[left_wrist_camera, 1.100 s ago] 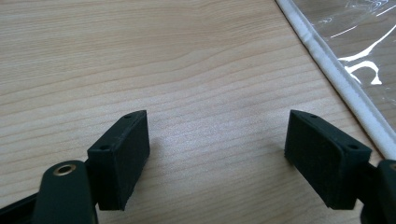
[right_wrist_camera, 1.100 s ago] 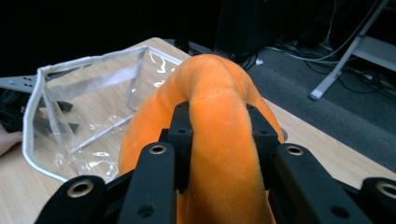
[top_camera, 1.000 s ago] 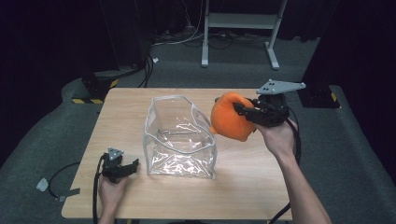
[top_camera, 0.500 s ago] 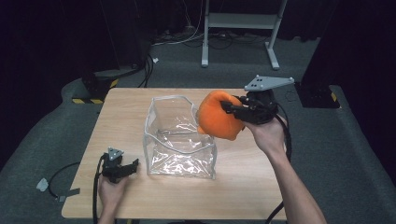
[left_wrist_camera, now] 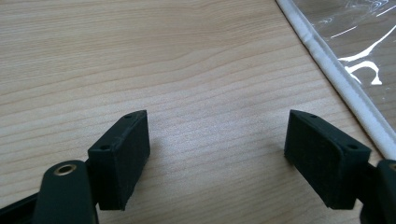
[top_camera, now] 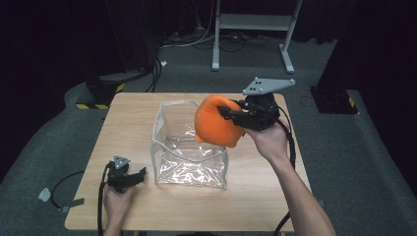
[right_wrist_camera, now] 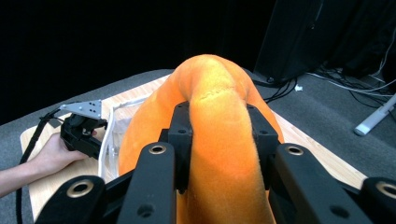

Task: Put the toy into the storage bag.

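Note:
A soft orange cushion-like thing [top_camera: 214, 123] hangs in the air over the right rim of a clear plastic bag [top_camera: 189, 152] that stands open on the wooden table [top_camera: 130, 118]. My right gripper [top_camera: 227, 117] is shut on it from the right. In the right gripper view the jaws pinch a fold of the orange thing [right_wrist_camera: 219, 154] between them, with my right gripper [right_wrist_camera: 219, 112] pointing across the bag [right_wrist_camera: 112, 126]. My left gripper [top_camera: 140, 175] rests on the table left of the bag, open. Its jaws [left_wrist_camera: 217, 140] stand wide over bare wood beside the bag's white seam [left_wrist_camera: 327, 70].
The left hand and its gripper [right_wrist_camera: 81, 130] lie beyond the bag in the right gripper view. Behind the table stand a white frame [top_camera: 251, 22], floor cables and a yellow-black striped base [top_camera: 101, 105]. Dark floor surrounds the table.
My right gripper has carried the orange thing leftward and slightly up, from beside the bag to over its right rim. The left gripper has stayed put.

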A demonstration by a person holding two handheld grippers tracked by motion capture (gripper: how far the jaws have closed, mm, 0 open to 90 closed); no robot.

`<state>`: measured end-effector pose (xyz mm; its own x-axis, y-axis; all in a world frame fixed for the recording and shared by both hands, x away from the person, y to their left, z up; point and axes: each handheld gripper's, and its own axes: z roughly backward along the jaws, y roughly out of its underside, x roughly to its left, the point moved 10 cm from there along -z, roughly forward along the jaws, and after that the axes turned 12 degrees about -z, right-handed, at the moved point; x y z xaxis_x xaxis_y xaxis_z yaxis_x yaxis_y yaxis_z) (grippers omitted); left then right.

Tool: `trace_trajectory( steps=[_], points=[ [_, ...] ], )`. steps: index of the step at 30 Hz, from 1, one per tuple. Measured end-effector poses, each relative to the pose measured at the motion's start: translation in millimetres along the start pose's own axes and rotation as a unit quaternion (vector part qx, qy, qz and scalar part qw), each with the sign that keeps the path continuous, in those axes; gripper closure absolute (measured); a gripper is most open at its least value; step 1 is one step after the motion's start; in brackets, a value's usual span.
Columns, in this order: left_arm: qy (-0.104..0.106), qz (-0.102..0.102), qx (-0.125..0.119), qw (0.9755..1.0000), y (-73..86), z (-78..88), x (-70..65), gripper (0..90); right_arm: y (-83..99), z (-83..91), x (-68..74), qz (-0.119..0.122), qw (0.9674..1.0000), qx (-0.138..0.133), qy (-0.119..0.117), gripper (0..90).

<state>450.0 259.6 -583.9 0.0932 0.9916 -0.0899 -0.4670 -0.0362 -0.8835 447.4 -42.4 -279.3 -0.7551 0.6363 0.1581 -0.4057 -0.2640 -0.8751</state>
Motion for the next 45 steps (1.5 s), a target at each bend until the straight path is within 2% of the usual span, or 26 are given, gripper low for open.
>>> trace_trajectory(
  steps=[17, 31, 45],
  points=[
    [0.001, 0.001, 0.0, 1.0, -0.2, -0.1, 0.0, 22.4, -8.2, -28.3, 27.2, 0.01, 0.9997, 0.013, -0.02, 69.6],
    [0.0, 0.001, 0.0, 1.0, -0.2, -0.2, 0.0, 22.4, -5.7, -51.8, 39.5, 0.019, 0.9992, 0.026, -0.021, 69.4],
    [0.001, 0.0, 0.0, 1.0, -0.1, -0.1, 0.2, 22.4, 9.7, -77.0, 38.7, 0.019, 0.9984, 0.052, -0.009, 69.2]
  ],
)
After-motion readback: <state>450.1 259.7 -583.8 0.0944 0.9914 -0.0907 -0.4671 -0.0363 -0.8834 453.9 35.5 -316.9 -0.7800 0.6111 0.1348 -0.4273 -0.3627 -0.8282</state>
